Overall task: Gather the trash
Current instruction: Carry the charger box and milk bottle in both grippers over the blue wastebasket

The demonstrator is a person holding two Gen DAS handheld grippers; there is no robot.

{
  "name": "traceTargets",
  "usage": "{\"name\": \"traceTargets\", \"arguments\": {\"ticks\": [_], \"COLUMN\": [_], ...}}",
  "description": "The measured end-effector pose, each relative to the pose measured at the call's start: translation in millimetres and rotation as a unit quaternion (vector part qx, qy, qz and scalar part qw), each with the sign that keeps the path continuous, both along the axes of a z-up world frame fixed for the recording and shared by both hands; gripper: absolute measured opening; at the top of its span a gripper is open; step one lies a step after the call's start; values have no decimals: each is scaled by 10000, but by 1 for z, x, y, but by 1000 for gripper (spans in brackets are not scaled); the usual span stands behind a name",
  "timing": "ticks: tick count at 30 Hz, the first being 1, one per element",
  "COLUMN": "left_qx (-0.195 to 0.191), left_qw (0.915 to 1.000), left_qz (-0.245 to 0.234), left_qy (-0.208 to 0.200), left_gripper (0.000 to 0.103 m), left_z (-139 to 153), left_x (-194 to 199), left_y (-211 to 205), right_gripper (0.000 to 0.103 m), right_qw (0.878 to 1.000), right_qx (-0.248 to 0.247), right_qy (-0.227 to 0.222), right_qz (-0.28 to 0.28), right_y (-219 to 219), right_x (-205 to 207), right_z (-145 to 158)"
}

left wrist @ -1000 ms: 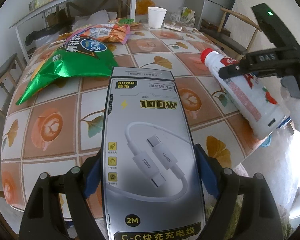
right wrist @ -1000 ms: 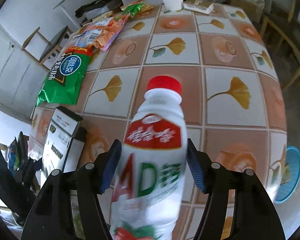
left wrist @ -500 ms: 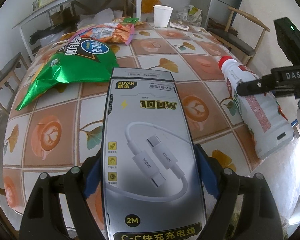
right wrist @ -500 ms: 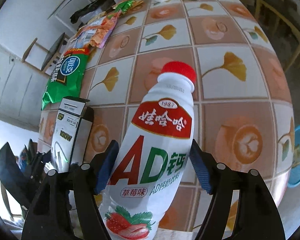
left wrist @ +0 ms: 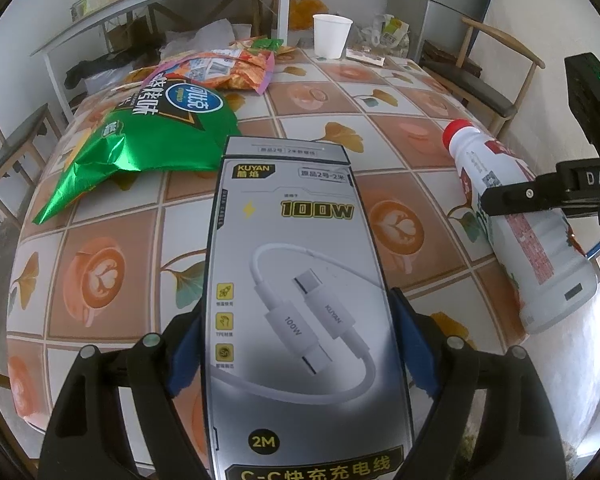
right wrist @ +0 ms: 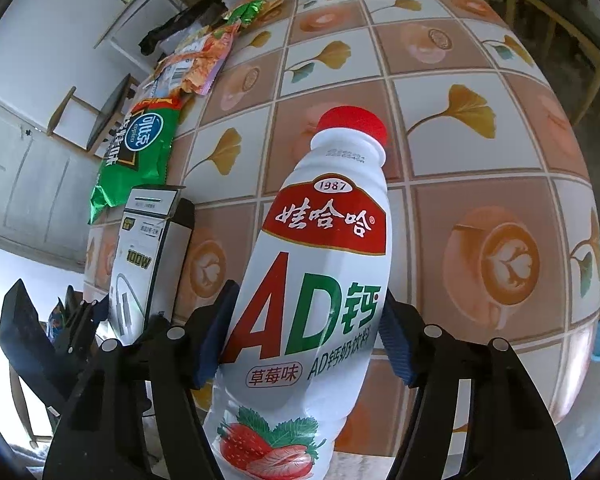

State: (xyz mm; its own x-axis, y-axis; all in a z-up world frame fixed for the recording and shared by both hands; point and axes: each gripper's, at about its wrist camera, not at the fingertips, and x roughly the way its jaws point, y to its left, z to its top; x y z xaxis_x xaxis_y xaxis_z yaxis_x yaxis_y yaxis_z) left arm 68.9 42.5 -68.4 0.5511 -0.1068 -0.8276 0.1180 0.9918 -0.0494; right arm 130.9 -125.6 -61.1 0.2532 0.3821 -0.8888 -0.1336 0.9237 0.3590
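Left wrist view: we grasp the grey cable box [left wrist: 300, 300] in our left gripper [left wrist: 300, 344], above the tiled table [left wrist: 112, 240]. Our right gripper [right wrist: 306, 332], jaws just closing, clamps the white AD milk bottle [right wrist: 320, 272] at the table's edge.

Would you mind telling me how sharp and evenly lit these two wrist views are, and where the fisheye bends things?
Left wrist view: sharp; the cable box bulges, the table edge curves, and the lower right corner is blown out white. Right wrist view: the bottle label is crisp, the tablecloth tiles bow outward, the lower left is overexposed, and dark vignetting rings both frames.
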Motion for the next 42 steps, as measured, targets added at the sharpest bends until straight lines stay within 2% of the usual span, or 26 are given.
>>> {"name": "traceTargets", "arguments": {"ticks": [11, 22, 42], "left_qx": [-356, -650, -775], "left_qw": [9994, 9976, 9966], "left_qz": [38, 25, 34], "left_qy": [-27, -227, -279], "left_gripper": [80, 80, 80], "left_z": [4, 16, 18], "left_x": [-4, -12, -15], "left_y": [7, 13, 15], "right_gripper": [60, 60, 60], "right_qw": [9997, 9994, 9994], "right_qx": [181, 233, 256], "right_qy": [-185, -256, -201], "right_qz": [-54, -71, -90], "right_y": [0, 9, 15], "right_x": [-6, -8, -9], "right_z": [15, 23, 22]}}
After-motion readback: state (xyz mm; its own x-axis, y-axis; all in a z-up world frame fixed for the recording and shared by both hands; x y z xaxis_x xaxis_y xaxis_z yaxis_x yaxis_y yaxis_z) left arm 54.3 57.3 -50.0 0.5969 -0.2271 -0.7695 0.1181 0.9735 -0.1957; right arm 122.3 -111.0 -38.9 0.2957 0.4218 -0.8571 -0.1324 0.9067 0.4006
